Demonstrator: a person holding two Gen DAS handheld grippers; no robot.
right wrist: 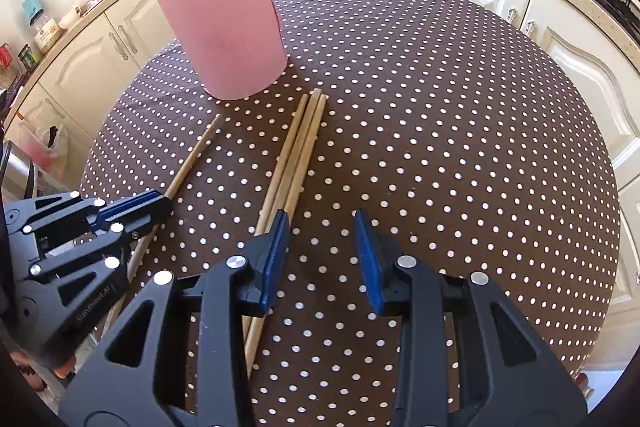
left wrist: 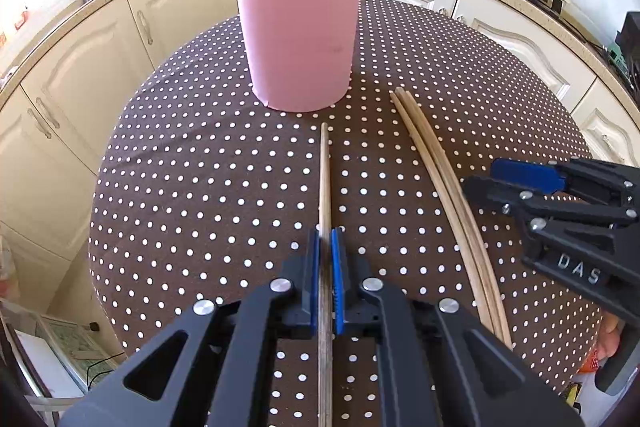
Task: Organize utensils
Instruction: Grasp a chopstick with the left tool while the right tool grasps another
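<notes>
On my right gripper's side plate I read the raised letters "DAS" [left wrist: 580,269]; the print along the left gripper's body, seen from the right wrist, is too small and blurred for me to make out.

Going left to right on the dotted cloth [left wrist: 192,163]: my left gripper [left wrist: 325,247] points steeply down and is clenched on a single stick [left wrist: 325,179], blue pads pressing its sides. The stick runs straight ahead from the jaws, and its far tip stops just short of the pink cup [left wrist: 298,31]. From the right wrist view I cannot tell whether that tip rests on the cloth or hangs just above it.

The cup stands upright near the far edge of the table, with more sticks leaning out of its mouth.

To the right of the held stick, a bundle of sticks [right wrist: 298,147] lies flat on the cloth, side by side and touching, far ends near the cup's base.

My right gripper [right wrist: 322,221] also tilts steeply down, released and grasping nothing; its left finger [right wrist: 276,251] hangs over the bundle, which passes under that finger rather than between the pads. Only cloth shows in the gap.
</notes>
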